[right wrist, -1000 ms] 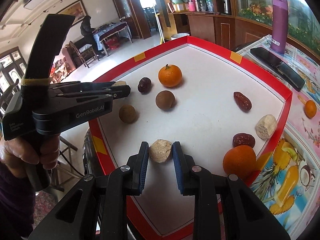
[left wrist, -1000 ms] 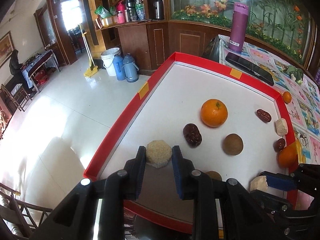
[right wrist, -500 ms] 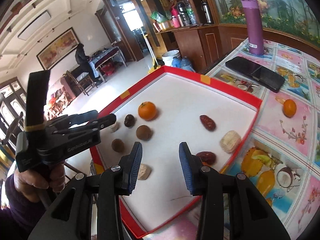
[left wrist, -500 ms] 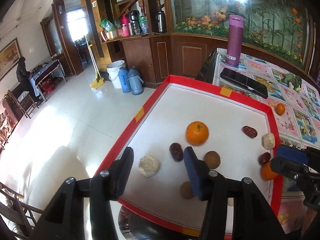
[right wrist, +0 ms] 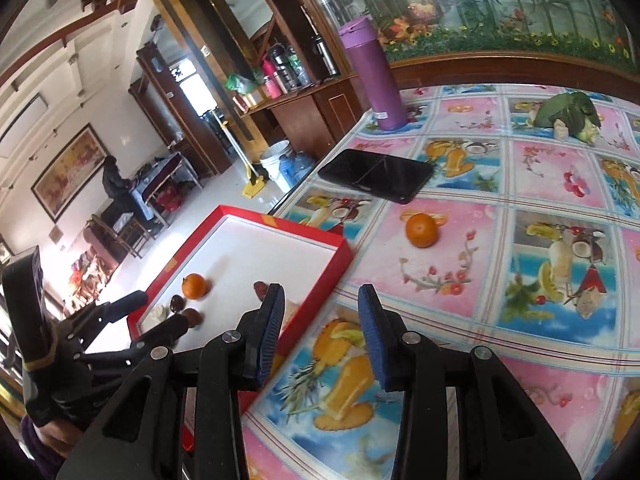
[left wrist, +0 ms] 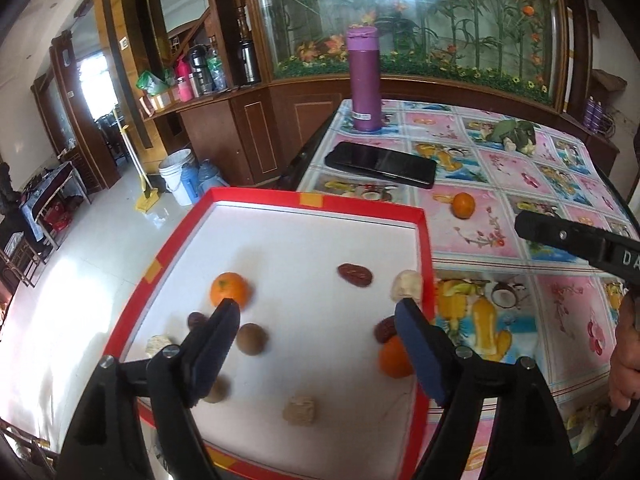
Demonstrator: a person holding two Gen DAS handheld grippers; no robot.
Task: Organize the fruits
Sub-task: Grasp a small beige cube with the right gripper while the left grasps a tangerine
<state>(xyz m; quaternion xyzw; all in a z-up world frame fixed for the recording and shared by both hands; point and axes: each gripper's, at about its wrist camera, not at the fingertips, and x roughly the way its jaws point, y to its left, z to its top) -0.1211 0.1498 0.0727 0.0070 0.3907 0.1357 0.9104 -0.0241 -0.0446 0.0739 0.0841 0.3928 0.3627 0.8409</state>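
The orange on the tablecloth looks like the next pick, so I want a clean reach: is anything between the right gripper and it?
Nothing visible: only bare tablecloth lies between the open right gripper and the orange.

Family home, fish tank (left wrist: pixel 408 12), dining table's fruit-print cloth (right wrist: pixel 540 184), mop (left wrist: pixel 138 176)

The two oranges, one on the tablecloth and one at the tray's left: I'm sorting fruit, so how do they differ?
The orange on the tablecloth lies outside the red tray, near the black phone; the orange in the tray sits on its white floor beside a dark date. Both are round, orange and lie free of either gripper.
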